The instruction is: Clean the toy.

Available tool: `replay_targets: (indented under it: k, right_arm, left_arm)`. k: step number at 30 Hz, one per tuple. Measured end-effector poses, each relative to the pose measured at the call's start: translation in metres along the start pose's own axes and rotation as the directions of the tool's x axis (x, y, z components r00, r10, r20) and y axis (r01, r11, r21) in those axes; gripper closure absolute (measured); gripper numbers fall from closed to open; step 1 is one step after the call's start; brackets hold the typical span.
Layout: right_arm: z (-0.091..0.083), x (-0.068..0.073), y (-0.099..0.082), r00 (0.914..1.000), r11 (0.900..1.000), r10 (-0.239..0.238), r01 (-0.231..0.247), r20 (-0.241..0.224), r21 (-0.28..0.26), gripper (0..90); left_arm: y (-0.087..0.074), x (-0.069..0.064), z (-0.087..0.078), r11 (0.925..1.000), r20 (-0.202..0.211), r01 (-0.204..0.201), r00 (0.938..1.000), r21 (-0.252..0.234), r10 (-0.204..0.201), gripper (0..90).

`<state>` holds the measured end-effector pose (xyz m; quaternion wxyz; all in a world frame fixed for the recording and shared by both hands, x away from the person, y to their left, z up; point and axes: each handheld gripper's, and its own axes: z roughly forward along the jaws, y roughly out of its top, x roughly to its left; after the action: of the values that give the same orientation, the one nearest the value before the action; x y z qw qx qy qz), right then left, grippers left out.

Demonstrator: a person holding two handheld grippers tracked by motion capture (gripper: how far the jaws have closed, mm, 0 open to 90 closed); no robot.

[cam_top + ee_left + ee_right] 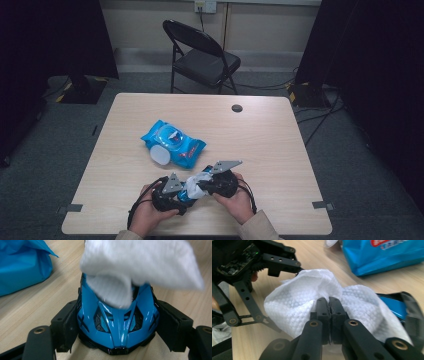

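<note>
From above, your two hands sit together at the near edge of the table (280, 125), left gripper (176, 192) and right gripper (210, 185) meeting over a blue toy car (186, 196) and a white wipe (196, 184); the blue wipe pack (172, 142) lies just beyond them. In the left gripper view your jaws are spread wide and clamped on the car's sides (nose towards the camera), the wipe draped over its roof. In the right gripper view your jaws are pinched tight on the wipe, the car under it.
</note>
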<state>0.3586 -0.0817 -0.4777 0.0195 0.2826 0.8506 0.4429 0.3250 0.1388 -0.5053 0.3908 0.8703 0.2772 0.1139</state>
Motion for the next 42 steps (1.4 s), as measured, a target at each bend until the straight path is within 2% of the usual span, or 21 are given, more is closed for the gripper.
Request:
replay_targets:
  k: [7, 12, 16, 20, 23, 26, 31, 36, 42]
  right_arm:
    - [-0.01, -0.018, -0.004, 0.9981, 0.9993, 0.037, -0.037, 0.05, -0.008, 88.5]
    - [-0.016, -0.032, -0.011, 0.9954, 0.9968, 0.078, -0.077, 0.055, -0.021, 88.5]
    - [-0.016, -0.036, -0.011, 0.9957, 0.9971, 0.074, -0.074, 0.054, -0.017, 88.5]
    - [-0.018, -0.036, -0.01, 0.9957, 0.9983, 0.057, -0.057, 0.073, -0.01, 88.5]
    - [-0.02, -0.037, -0.011, 0.9947, 0.9974, 0.071, -0.07, 0.074, -0.016, 88.5]
    - [-0.022, -0.037, -0.009, 0.9935, 0.998, 0.063, -0.062, 0.095, -0.015, 88.5]
    - [-0.034, -0.04, -0.002, 0.9904, 0.9966, 0.071, -0.065, 0.119, -0.05, 88.5]
    - [-0.042, -0.035, 0.01, 0.9934, 0.9965, 0.051, -0.044, 0.103, -0.071, 88.5]
    - [-0.033, -0.008, 0.018, 0.9995, 0.9969, 0.004, -0.001, 0.032, -0.079, 88.5]
  left_arm:
    - [0.0, 0.0, 0.0, 1.0, 0.0, 0.001, 1.0, 0.001, -0.001, 25.5]
    - [0.0, 0.0, 0.0, 1.0, 0.0, 0.001, 1.0, 0.0, -0.001, 25.5]
    - [0.0, 0.0, 0.0, 1.0, -0.001, 0.0, 1.0, 0.0, 0.0, 25.5]
    - [0.0, 0.0, 0.0, 1.0, -0.001, 0.002, 1.0, -0.001, -0.002, 25.5]
    - [0.0, 0.0, 0.0, 1.0, -0.001, 0.001, 1.0, 0.0, -0.001, 25.5]
    - [0.0, 0.0, 0.0, 1.0, 0.0, 0.001, 1.0, 0.0, -0.001, 25.5]
    - [0.0, 0.0, 0.0, 1.0, 0.0, 0.001, 1.0, -0.001, -0.001, 25.5]
    - [0.0, 0.0, 0.0, 1.0, 0.0, 0.001, 1.0, -0.001, -0.001, 25.5]
    - [0.0, 0.0, 0.0, 1.0, -0.001, -0.002, 1.0, -0.001, 0.002, 25.5]
